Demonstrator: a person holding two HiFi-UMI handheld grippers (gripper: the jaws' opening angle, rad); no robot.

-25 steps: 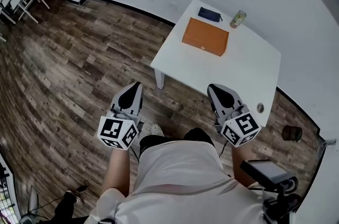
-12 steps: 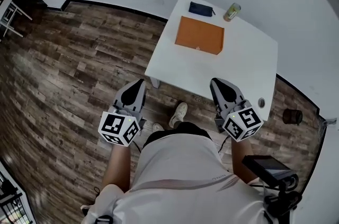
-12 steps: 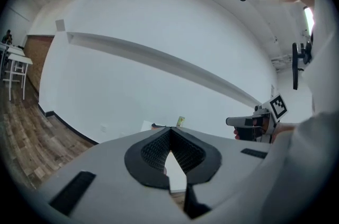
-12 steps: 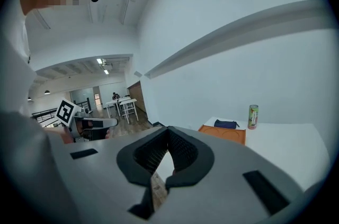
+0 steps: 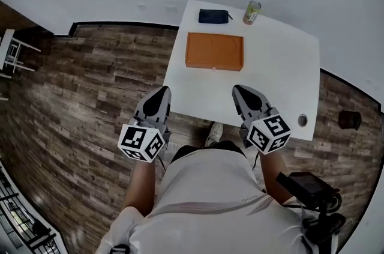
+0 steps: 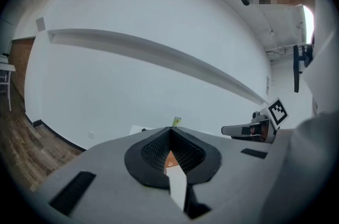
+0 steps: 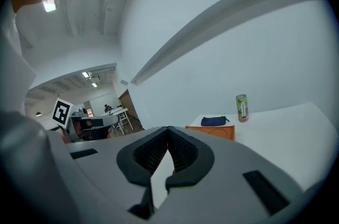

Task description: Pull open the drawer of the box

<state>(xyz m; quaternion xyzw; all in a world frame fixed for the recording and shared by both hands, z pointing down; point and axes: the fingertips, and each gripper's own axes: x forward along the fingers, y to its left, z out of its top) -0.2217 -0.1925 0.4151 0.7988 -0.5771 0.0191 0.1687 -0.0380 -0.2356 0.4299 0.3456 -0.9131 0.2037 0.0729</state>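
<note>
Approach step. The flat orange rectangular box (image 5: 214, 51) lies on the white tabletop (image 5: 282, 84), well apart from both grippers. The jaws of the left gripper (image 5: 161, 95) and right gripper (image 5: 240, 94) are pressed together and empty. The next move probably requires advancing to the box's near edge, spreading one gripper's jaws and gripping the drawer front.

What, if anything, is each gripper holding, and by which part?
Nothing is held: the left gripper and the right gripper are both shut and empty.
</note>
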